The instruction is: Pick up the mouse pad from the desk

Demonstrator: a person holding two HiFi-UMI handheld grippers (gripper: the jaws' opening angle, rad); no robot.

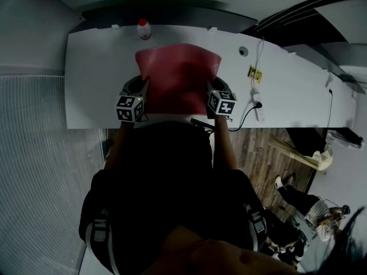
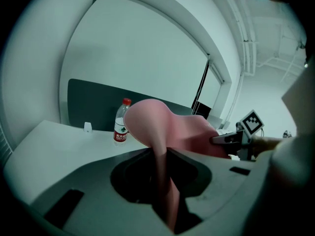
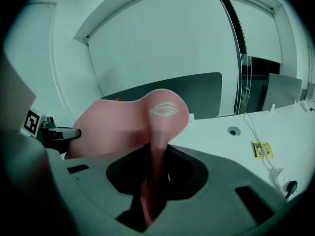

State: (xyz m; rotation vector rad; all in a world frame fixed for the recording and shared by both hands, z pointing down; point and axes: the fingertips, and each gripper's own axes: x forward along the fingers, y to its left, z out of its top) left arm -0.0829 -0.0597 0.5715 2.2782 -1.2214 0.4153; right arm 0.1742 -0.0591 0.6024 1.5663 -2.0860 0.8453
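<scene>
The pink mouse pad (image 1: 178,76) hangs lifted off the white desk (image 1: 92,79), sagging between my two grippers. My left gripper (image 1: 139,90) is shut on the pad's left edge, and the pad (image 2: 162,132) curls up from between its jaws. My right gripper (image 1: 213,93) is shut on the right edge; there the pad (image 3: 162,117) shows a white eye-shaped logo on its raised corner. In each gripper view the other gripper shows across the pad, the right gripper (image 2: 231,139) from the left and the left gripper (image 3: 59,132) from the right.
A water bottle (image 1: 143,28) with a red cap stands at the desk's far edge, just beyond the pad. A yellow tag (image 1: 254,73), a cable and a power strip (image 1: 259,106) lie on the desk's right part. A dark panel runs behind the desk.
</scene>
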